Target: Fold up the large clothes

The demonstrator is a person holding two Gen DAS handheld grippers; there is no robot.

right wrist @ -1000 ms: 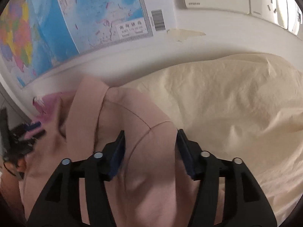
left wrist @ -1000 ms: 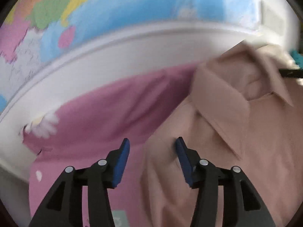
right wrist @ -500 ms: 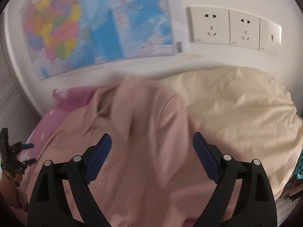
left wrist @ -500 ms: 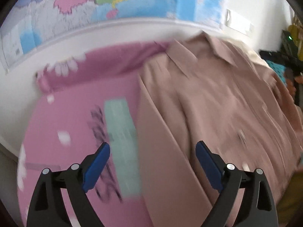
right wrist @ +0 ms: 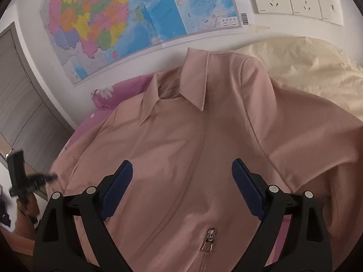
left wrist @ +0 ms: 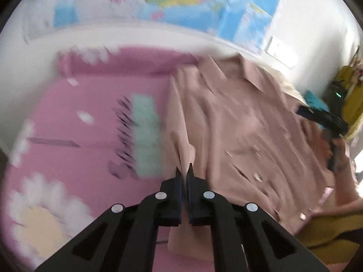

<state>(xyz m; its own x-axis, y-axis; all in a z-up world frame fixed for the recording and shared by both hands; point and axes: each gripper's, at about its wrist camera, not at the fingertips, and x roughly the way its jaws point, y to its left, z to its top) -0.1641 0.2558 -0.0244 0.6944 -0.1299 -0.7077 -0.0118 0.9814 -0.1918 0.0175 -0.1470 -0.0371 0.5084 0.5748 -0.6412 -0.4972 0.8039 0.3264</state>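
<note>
Left gripper (left wrist: 184,170): pointed down and forward over the bed, at the near left edge of the jacket (right wrist: 204,149). Jaws were closed, pads together, with a raised fold of the jacket's pink-tan fabric pinched between them; the cloth rose in a ridge from the tips toward the collar (right wrist: 192,83). View was blurred.

Right gripper (right wrist: 182,185): angled down over the jacket's chest. Jaws stood wide apart, blue pads (right wrist: 118,188) on either side of the zip line, nothing between them but the fabric below; whether the pads touched the cloth could not be told. In the left wrist view this gripper appeared as a dark shape at the jacket's far right side, held in a hand (left wrist: 326,145).

Jacket: collared, zip-fronted, lay front up on the pink bedsheet (left wrist: 79,140), collar toward the wall, zip pull (right wrist: 210,235) near the hem end. Its right sleeve draped over a cream quilt (right wrist: 306,68).

Surroundings: coloured wall map (right wrist: 127,22) above the bed head; white wall sockets (right wrist: 290,0) to its right; grey door (right wrist: 20,104) at left.
</note>
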